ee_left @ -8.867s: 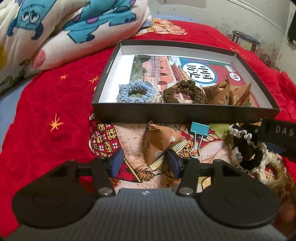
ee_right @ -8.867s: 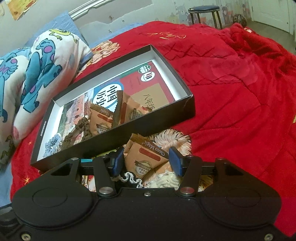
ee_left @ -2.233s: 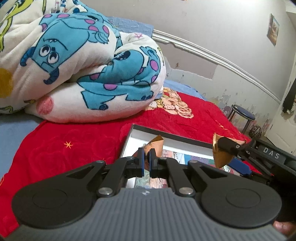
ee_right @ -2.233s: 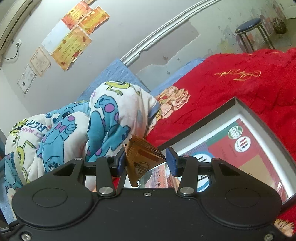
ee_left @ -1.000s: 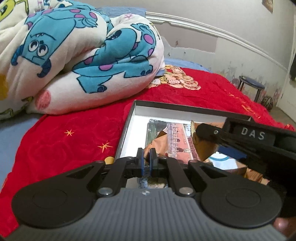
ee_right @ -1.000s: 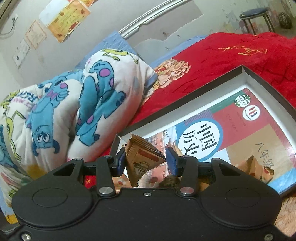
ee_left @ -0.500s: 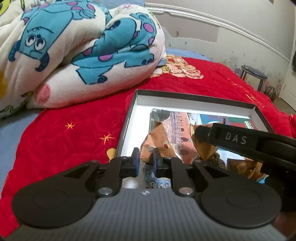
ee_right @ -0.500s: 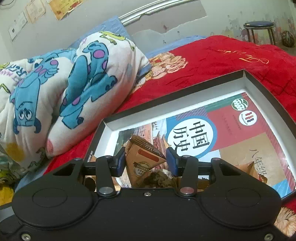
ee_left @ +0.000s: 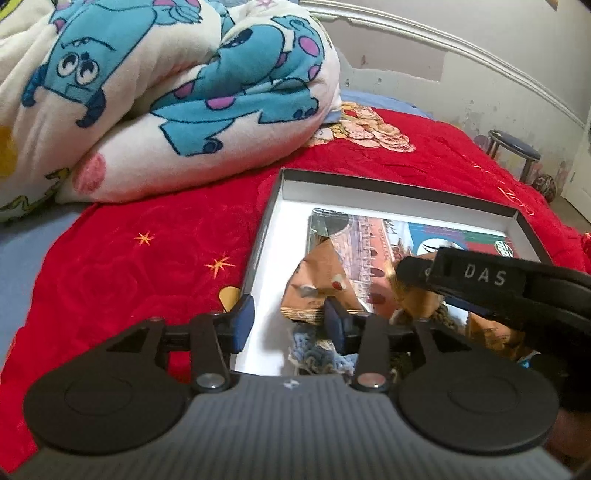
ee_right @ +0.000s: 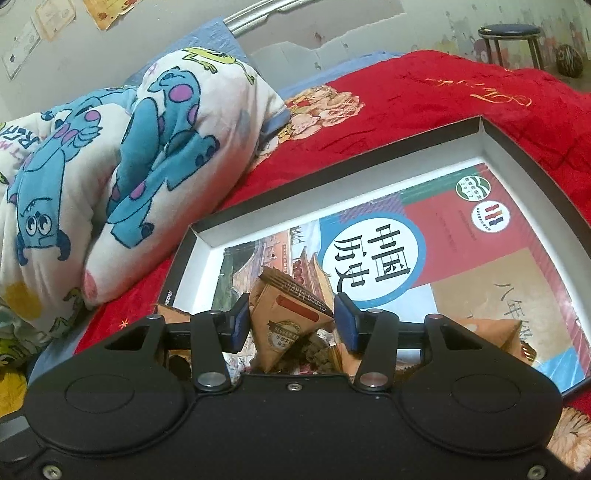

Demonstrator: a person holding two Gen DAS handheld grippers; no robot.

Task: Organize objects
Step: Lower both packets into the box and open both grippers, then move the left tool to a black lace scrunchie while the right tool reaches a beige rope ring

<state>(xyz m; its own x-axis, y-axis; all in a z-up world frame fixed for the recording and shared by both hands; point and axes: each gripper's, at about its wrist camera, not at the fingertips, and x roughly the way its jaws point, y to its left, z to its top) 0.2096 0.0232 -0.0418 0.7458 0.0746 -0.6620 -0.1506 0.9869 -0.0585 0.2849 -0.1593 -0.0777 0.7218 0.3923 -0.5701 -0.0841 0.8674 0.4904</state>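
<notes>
Red plush bedding [ee_left: 147,258] with gold stars covers the bed under both pairs of tongs, and a chipped pale wall [ee_left: 424,62] runs behind it.

Left tongs [ee_left: 290,325] hang with their blue pads spread apart, gripping nothing. Just past the right pad, a brown triangular snack packet [ee_left: 319,280] rests inside the black box [ee_left: 369,184], leaning on the textbook's cover. Below it, between the pads and close to the tool body, lies a light blue knitted hair tie [ee_left: 314,354]. To the right, the right tongs' black finger marked DAS [ee_left: 484,275] crosses over the box, with a brown packet edge just beneath its tip. Beyond the box on the left, a folded blanket [ee_left: 166,92] printed with blue cartoon monsters is piled on the bed. Far right, a round stool [ee_left: 513,151] stands by the wall.

Right tongs [ee_right: 291,321] are spread about a second brown triangular packet [ee_right: 284,321] printed "Choco Magic". Its left edge sits against the left pad; a small gap shows at the right pad, so I cannot tell whether it is gripped. It stands upright over the box's near-left corner, above a brown braided hair tie [ee_right: 314,350]. Ahead lies the Chinese history textbook [ee_right: 424,251], flat on the box floor. Another brown packet [ee_right: 495,332] lies to the right of the right pad, on the book. Left of the tongs the monster blanket [ee_right: 110,166] rises; certificates [ee_right: 44,26] hang on the wall above it.
</notes>
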